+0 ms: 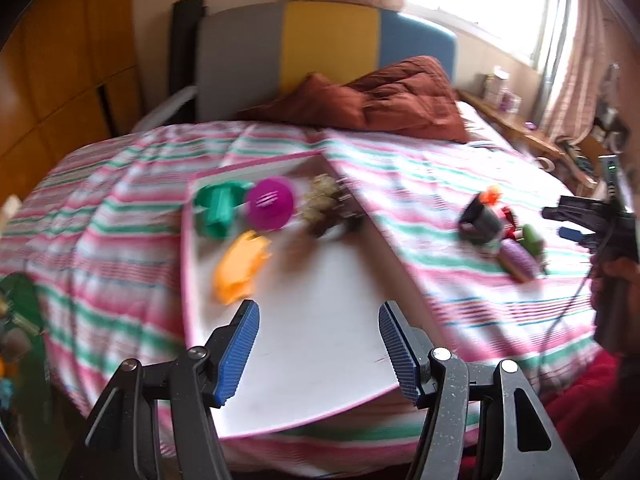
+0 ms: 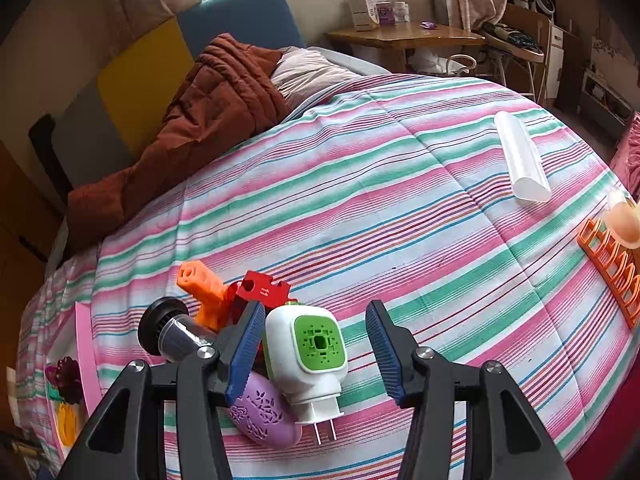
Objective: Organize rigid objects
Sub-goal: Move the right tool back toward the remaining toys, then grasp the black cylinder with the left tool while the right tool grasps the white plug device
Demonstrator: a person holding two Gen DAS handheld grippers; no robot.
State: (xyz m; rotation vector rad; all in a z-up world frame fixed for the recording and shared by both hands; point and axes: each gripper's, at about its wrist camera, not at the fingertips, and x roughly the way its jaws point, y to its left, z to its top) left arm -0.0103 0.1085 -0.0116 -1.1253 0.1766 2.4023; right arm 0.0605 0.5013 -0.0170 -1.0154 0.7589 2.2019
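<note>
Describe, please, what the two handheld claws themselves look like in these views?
Both look alike. The left claw has two blue ribbed finger pads on dark grey, speckled plastic linkages joined by round silver pivot screws. The right claw shows the same blue ridged pads and black triangular cut-out arms. Seen from the left view, the right unit carries a thin black cable and a small green indicator light.

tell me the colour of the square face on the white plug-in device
Green, with small cut-out holes, on the white plug-in device; clearest in the right wrist view.

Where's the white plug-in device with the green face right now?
In the right wrist view, the white plug-in device with the green face lies on the striped bedspread, between the open right tool fingers.
</note>
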